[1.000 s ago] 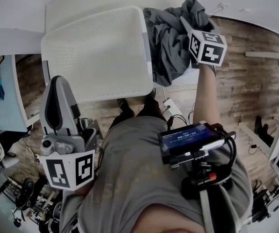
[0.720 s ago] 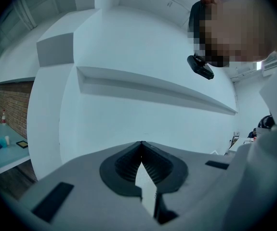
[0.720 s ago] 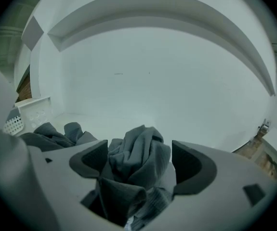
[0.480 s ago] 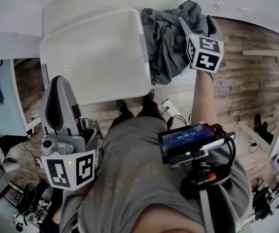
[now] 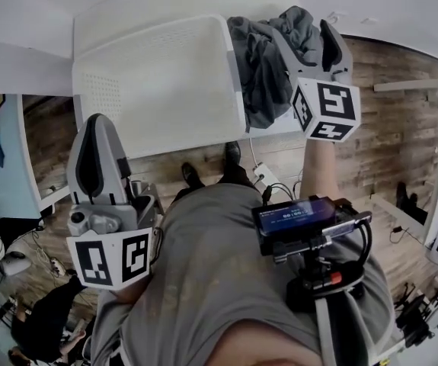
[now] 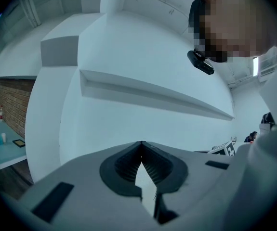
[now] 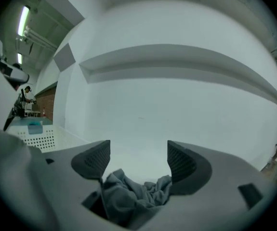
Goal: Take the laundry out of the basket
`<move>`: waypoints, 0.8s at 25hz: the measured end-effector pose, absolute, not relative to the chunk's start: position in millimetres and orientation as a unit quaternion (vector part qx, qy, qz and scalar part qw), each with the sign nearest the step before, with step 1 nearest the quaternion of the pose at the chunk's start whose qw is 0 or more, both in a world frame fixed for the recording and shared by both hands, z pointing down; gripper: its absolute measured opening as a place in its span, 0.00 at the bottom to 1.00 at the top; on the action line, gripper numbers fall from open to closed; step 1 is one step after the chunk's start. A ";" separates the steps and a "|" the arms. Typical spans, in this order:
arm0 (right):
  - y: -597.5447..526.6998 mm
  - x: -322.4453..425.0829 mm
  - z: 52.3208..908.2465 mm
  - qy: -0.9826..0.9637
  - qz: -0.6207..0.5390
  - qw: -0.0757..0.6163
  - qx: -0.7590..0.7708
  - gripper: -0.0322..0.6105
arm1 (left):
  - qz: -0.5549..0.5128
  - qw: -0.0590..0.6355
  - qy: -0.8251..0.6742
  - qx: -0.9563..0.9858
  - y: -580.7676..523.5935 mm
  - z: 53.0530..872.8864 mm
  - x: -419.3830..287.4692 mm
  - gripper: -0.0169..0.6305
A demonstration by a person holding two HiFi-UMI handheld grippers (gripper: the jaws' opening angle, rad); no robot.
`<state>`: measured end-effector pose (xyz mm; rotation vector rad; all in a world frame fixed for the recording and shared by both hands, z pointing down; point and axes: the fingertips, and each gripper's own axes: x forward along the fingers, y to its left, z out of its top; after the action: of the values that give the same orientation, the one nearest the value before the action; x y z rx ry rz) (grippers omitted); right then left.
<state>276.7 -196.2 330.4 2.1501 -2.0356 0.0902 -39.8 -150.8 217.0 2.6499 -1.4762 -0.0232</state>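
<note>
The white perforated laundry basket (image 5: 158, 82) stands on a white table and shows no clothes inside. A crumpled grey garment (image 5: 263, 59) lies heaped on the table just right of the basket. My right gripper (image 5: 308, 40) hovers at the heap's right side. Its jaws stand wide apart and are closing, with grey cloth (image 7: 133, 194) low between them and the pads not pressing it. The basket's rim (image 7: 34, 138) shows at the left of the right gripper view. My left gripper (image 5: 95, 155) is held near my body, pointing up, its jaws (image 6: 141, 146) shut on nothing.
The white table (image 5: 279, 126) ends just in front of the heap, above a wooden floor (image 5: 386, 143). A power strip with cables (image 5: 266, 175) lies on the floor by my feet. A chest-mounted device (image 5: 302, 221) sits below. A pale blue table (image 5: 1, 151) stands left.
My right gripper has drawn back from the grey heap toward my body, and its jaws now show spread apart. The garment stays on the table. The left gripper has barely moved.
</note>
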 end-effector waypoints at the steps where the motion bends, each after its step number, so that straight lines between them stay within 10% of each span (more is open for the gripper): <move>1: -191.6 265.7 317.9 -0.689 0.020 0.077 0.720 0.63 | -0.013 0.052 -0.485 0.873 -149.9 215.6 -44.7 0.04; 11: -157.0 110.9 241.8 -0.776 -0.034 0.008 0.629 0.13 | -0.069 0.028 -0.491 0.868 -146.5 205.1 -90.3 0.04; 20: -163.8 -8.8 234.3 -0.819 -0.032 0.006 0.573 0.06 | -0.087 -0.017 -0.509 0.856 -166.5 196.6 -122.8 0.04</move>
<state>-8.8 -163.8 234.3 1.7921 -2.5630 -0.1011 -122.8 -166.5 196.6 2.7184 -1.6175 -0.2758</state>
